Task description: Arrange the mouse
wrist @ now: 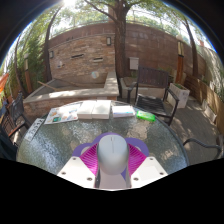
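A grey computer mouse point(112, 155) sits between my gripper's point(112, 160) two fingers, its rounded front end pointing ahead. The purple-pink pads point(88, 158) press against both of its sides, so the gripper is shut on the mouse. The mouse is held over a glass-topped patio table point(60, 145); whether it touches the tabletop is hidden by the fingers.
Papers and a booklet point(88, 111) lie on the far part of the table, with a small green object point(146, 116) to their right. Beyond stand a dark metal chair point(152, 90), a tree trunk point(120, 45), a brick wall point(90, 50) and a low stone ledge point(50, 97).
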The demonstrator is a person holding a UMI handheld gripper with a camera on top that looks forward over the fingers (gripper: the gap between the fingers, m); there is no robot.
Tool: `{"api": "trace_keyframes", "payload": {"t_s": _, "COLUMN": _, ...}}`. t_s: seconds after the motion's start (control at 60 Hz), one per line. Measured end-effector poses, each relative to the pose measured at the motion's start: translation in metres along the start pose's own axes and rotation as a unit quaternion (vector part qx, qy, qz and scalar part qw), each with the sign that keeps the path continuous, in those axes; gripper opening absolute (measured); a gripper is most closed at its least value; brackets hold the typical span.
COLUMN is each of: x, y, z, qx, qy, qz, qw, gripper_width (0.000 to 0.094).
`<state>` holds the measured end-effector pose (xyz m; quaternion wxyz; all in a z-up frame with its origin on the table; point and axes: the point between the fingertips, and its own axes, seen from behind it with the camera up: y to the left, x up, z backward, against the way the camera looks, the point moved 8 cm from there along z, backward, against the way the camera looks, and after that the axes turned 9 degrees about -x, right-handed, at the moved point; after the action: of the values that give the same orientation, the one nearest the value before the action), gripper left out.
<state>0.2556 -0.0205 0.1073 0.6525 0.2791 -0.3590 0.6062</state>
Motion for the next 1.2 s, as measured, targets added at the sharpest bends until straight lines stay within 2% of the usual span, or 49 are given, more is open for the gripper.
{"api": "trace_keyframes", "payload": {"t_s": 0.1, "x": -0.016, "y": -0.002, "z": -0.023, "qx": -0.002, "qy": 0.038, "qz": 0.012, "qw": 0.999, "gripper_width": 0.0389}}
{"api": "trace_keyframes", "payload": {"t_s": 0.117, "x": -0.036, "y": 0.0, "z": -0.036, "qx": -0.001, "qy": 0.043, "qz": 0.014, "qw": 0.999, "gripper_width": 0.0401}}
{"api": "trace_keyframes", "payload": {"t_s": 0.233, "x": -0.05, "y": 0.003, "z": -0.04, "qx": 0.014, "qy": 0.067, "qz": 0.019, "qw": 0.997, "gripper_width": 0.0518}}
{"api": "trace_keyframes", "payload": {"t_s": 0.267, "x": -0.048, "y": 0.002, "z": -0.037, "qx": 0.012, "qy": 0.062, "qz": 0.02, "qw": 0.998, "gripper_width": 0.0602}}
{"api": "trace_keyframes", "payload": {"t_s": 0.317, "x": -0.037, "y": -0.001, "z": -0.029, "qx": 0.006, "qy": 0.052, "qz": 0.028, "qw": 0.998, "gripper_width": 0.0826}}
{"api": "trace_keyframes", "payload": {"t_s": 0.333, "x": -0.032, "y": -0.002, "z": -0.025, "qx": 0.002, "qy": 0.048, "qz": 0.032, "qw": 0.998, "gripper_width": 0.0866}}
{"api": "trace_keyframes", "payload": {"t_s": 0.383, "x": -0.03, "y": -0.002, "z": -0.01, "qx": -0.007, "qy": 0.037, "qz": 0.039, "qw": 0.999, "gripper_width": 0.0833}}
{"api": "trace_keyframes", "payload": {"t_s": 0.483, "x": -0.02, "y": 0.0, "z": 0.026, "qx": -0.016, "qy": 0.023, "qz": 0.039, "qw": 0.999, "gripper_width": 0.0868}}
{"api": "trace_keyframes", "payload": {"t_s": 0.617, "x": -0.014, "y": 0.003, "z": 0.101, "qx": -0.034, "qy": 0.004, "qz": 0.04, "qw": 0.999, "gripper_width": 0.0862}}
{"api": "trace_keyframes", "payload": {"t_s": 0.933, "x": -0.06, "y": 0.018, "z": 0.275, "qx": -0.072, "qy": -0.012, "qz": 0.021, "qw": 0.997, "gripper_width": 0.0849}}
{"api": "trace_keyframes", "payload": {"t_s": 1.2, "x": -0.09, "y": 0.028, "z": 0.338, "qx": -0.082, "qy": -0.009, "qz": 0.016, "qw": 0.996, "gripper_width": 0.0848}}
